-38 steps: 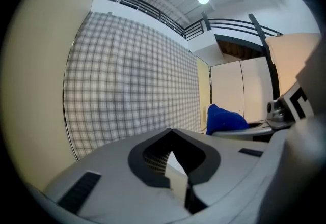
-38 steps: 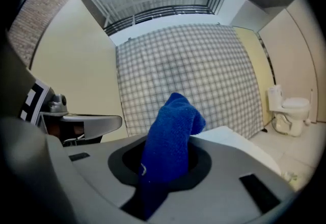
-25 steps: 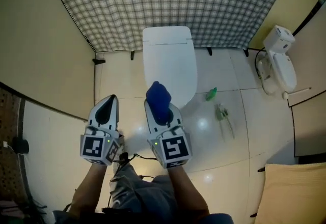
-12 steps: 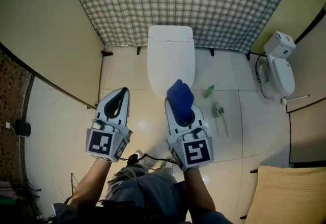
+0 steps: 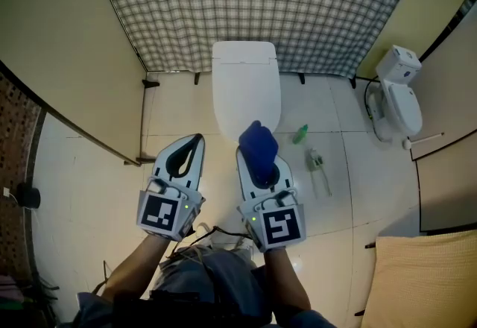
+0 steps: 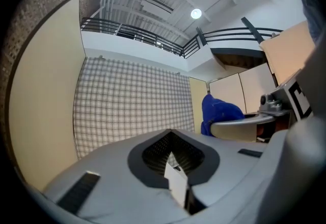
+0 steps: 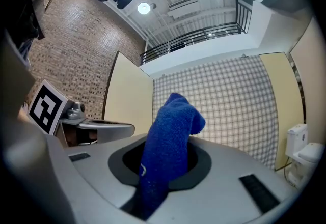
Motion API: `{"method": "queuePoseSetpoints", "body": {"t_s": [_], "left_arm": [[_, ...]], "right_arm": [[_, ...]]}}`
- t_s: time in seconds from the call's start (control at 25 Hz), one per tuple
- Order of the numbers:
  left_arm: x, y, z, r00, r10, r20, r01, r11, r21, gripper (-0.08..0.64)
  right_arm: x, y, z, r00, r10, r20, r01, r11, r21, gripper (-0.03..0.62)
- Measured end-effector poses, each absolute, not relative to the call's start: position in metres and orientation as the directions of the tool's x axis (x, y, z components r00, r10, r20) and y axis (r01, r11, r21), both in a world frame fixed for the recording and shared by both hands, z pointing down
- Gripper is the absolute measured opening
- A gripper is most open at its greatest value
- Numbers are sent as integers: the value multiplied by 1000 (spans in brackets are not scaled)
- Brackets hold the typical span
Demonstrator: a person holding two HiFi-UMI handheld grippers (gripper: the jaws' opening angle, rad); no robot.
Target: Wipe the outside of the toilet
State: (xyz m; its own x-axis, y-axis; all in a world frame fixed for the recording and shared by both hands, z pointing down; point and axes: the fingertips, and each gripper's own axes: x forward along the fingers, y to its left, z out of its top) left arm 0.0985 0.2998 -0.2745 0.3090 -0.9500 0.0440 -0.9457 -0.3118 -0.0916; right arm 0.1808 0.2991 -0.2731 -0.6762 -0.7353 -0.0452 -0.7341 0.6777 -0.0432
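Note:
A white toilet [image 5: 246, 88] with its lid down stands against the checked wall, straight ahead in the head view. My right gripper [image 5: 261, 159] is shut on a blue cloth [image 5: 258, 144], whose free end sticks up past the jaws and hangs just before the toilet's front rim. In the right gripper view the blue cloth [image 7: 165, 151] rises from between the jaws. My left gripper [image 5: 185, 158] is shut with nothing in it, left of the toilet's front, over the floor. The left gripper view shows the blue cloth [image 6: 219, 112] at right.
A green bottle [image 5: 300, 134] and a brush-like tool [image 5: 318, 168] lie on the tiled floor right of the toilet. A second white fixture [image 5: 395, 99] stands at the far right wall. A beige partition [image 5: 74, 80] runs along the left. Cables trail by the person's legs.
The view has shifted a little since half a second ago; both grippers sit slightly lower and closer together. The right gripper still holds the cloth near the toilet's front.

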Motion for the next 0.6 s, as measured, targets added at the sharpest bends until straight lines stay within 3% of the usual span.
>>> {"method": "queuePoseSetpoints", "body": {"t_s": [0.6], "left_arm": [[93,300,-271,334,-942,32,-941,-335,-38,15]], "right_arm": [[172,296,-273,-669,-743,-24,-743,669,0,71]]}}
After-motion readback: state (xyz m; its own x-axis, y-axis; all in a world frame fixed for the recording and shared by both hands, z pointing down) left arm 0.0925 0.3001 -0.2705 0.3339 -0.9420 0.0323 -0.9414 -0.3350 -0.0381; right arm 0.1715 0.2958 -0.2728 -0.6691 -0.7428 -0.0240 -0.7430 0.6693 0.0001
